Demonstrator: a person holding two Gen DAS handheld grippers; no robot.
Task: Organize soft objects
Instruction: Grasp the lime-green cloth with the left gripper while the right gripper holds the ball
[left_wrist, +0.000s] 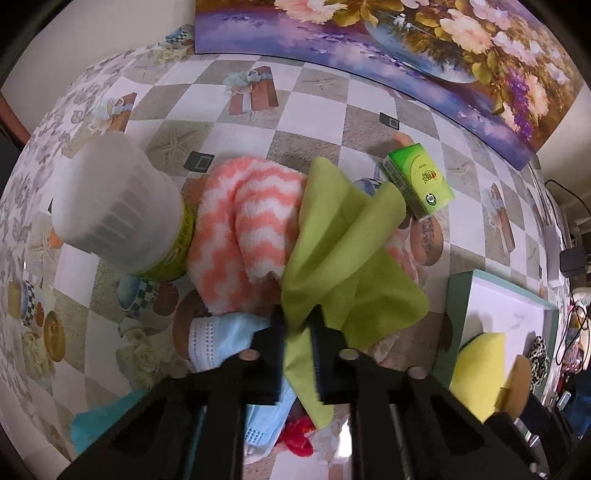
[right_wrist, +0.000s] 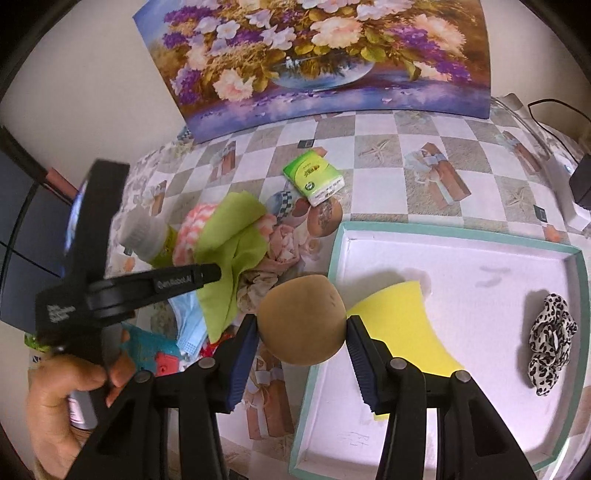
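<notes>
Two views, left wrist first. Left gripper (left_wrist: 297, 332) clamped on a bottom fold of the green cloth (left_wrist: 332, 258), jaws nearly together with only thin fabric between. Cloth fans toward 12 to 2 o'clock over the pink-white fuzzy towel (left_wrist: 236, 229), which sits at centre just beside the white-capped bottle (left_wrist: 118, 206) at 9 o'clock. Blue face mask (left_wrist: 218, 339) at 7 o'clock under the left finger. Green tissue pack (left_wrist: 417, 181) at 2 o'clock. Likely very light, limp, a bit slick; a pinch on a doubled fold probably beats a single edge, else slips out. Expect drape and drag across the towel on lift.

Right wrist view. Right gripper (right_wrist: 303, 332) closed on the tan sponge ball (right_wrist: 303, 317), pads at 9 and 3 o'clock on its widest part. Looks squashy and light; a mid-girth grip seems right. Ball poised over the left rim of the teal-edged tray (right_wrist: 576, 258), yellow sponge (right_wrist: 402, 317) and leopard scrunchie (right_wrist: 550, 339) inside toward 3 o'clock. Green cloth pile at 10 o'clock.
</notes>
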